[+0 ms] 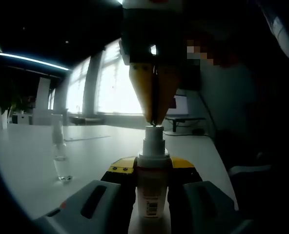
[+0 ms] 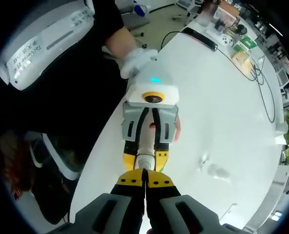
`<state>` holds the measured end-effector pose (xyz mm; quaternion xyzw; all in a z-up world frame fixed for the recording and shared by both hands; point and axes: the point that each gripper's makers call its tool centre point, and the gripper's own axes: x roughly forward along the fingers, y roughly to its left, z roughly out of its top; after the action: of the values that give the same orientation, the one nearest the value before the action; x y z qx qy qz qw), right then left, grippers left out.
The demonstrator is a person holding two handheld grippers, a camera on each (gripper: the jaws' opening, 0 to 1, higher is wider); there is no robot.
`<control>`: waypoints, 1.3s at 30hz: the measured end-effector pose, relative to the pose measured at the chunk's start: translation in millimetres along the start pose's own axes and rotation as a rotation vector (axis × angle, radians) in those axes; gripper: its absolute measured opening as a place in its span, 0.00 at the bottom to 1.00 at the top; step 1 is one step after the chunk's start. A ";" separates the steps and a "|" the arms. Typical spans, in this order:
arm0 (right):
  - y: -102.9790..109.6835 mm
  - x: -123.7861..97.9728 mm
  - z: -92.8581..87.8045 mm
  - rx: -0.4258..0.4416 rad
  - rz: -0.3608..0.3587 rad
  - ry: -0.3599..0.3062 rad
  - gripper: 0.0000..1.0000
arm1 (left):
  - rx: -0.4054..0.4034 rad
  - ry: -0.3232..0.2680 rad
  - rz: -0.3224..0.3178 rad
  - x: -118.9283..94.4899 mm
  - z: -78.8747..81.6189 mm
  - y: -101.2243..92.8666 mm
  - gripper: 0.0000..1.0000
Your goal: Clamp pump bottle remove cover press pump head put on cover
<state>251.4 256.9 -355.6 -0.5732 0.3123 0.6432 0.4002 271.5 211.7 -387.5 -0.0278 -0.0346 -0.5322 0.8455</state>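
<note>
A white pump bottle (image 1: 153,195) stands upright on the white table (image 1: 27,165), and my left gripper (image 1: 153,168) is shut on its body just under the collar. The uncovered pump head (image 1: 154,139) sticks up above the jaws. My right gripper (image 1: 153,119) comes down from above, its yellow jaws shut together with the tips resting on top of the pump head. In the right gripper view, my right gripper (image 2: 145,178) points straight down at the bottle (image 2: 145,146), which is clamped in the left gripper (image 2: 145,158). The clear cover (image 1: 60,151) stands on the table apart from the bottle, also visible as the cover (image 2: 216,170).
A person in dark clothes stands at the table's edge, with a gloved hand (image 2: 134,61) on the left gripper. Cables (image 2: 242,63) and small boxes (image 2: 235,46) lie at the far end of the table (image 2: 222,107). Bright windows (image 1: 115,83) are behind.
</note>
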 end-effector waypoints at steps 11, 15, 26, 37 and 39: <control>-1.1 -0.5 -0.2 -0.005 0.000 0.003 0.00 | 0.001 0.000 0.000 0.1 -0.1 0.3 0.15; -1.2 -0.5 -0.1 -0.007 0.002 0.003 0.00 | 0.001 0.000 0.000 0.0 0.0 0.2 0.15; -1.0 -0.7 0.0 -0.006 0.002 0.000 0.00 | 0.000 0.000 0.000 -0.1 0.3 0.1 0.15; -0.6 -0.6 0.4 -0.007 0.006 0.001 0.00 | 0.001 0.000 0.000 -0.2 0.2 0.1 0.15; -0.2 -0.3 0.4 -0.005 0.006 0.000 0.00 | 0.001 0.000 0.000 -0.1 0.2 0.3 0.15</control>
<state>251.3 257.3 -355.2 -0.5732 0.3125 0.6452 0.3968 271.6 211.9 -387.3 -0.0275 -0.0348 -0.5321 0.8455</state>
